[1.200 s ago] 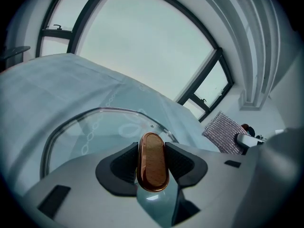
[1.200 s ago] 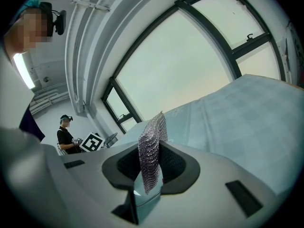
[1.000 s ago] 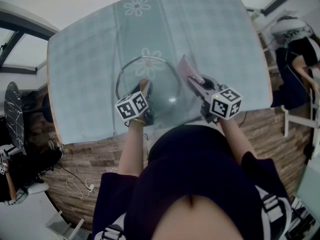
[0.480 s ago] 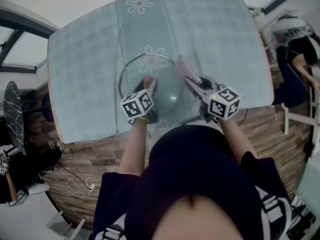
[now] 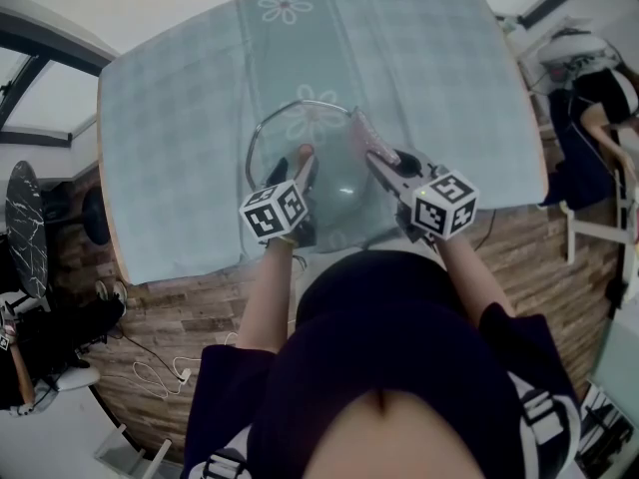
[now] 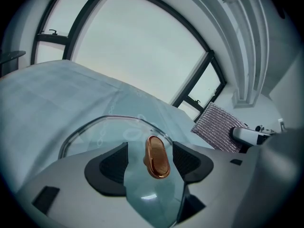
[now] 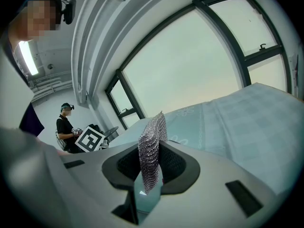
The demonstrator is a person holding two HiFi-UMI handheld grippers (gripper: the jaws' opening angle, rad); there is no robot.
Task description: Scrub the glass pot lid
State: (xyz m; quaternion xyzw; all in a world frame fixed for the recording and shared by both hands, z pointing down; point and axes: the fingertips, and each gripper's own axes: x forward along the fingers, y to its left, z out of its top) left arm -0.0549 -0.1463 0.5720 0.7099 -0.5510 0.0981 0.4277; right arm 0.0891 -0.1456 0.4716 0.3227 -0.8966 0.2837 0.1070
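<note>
- Head view: the lid lies on the bench, close to the edge on your side, with its copper knob on top.
- Your left gripper reaches over the near part of the lid, towards the knob.
- In the left gripper view, the fingers of the left gripper have just been opening and now stand wide apart. The knob is between them, but neither pad touches it, so the lid is released.
- Your right gripper is at the right rim of the lid.
- In the right gripper view, the fingers of the right gripper are clenched on a silver mesh scourer, which stands up past the fingertips.
- In the head view the scourer is at the lid's right rim. I cannot tell whether it touches the glass.
- A pale checked cloth with flower prints covers the bench.
</note>
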